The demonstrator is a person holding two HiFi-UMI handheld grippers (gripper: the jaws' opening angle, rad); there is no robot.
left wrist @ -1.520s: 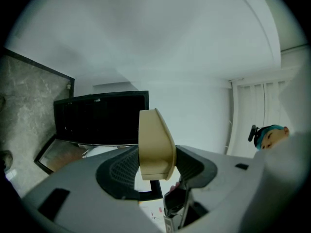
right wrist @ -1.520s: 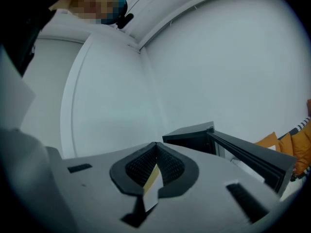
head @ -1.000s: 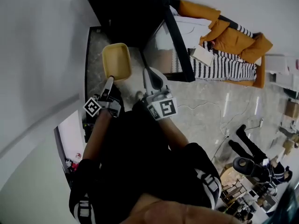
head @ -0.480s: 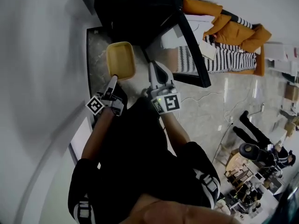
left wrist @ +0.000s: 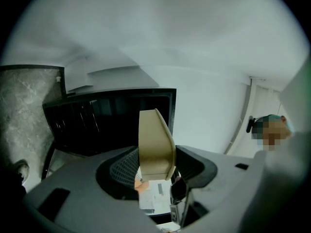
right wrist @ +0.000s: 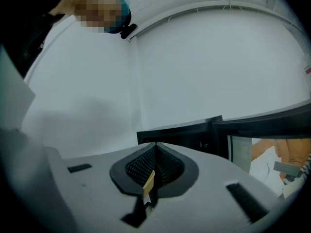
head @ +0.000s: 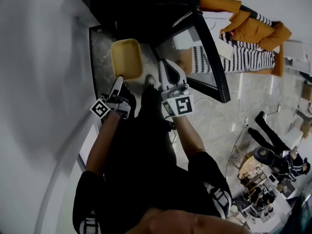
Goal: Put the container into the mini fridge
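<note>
Orange padded jacket, crumpled, lying against a black-and-white striped cloth. Pale glossy stone floor, grey-veined, with reflections. Black boots on the floor, well apart from the jacket. Plain white wall. Small mixed clutter at lower right, not identifiable.
</note>
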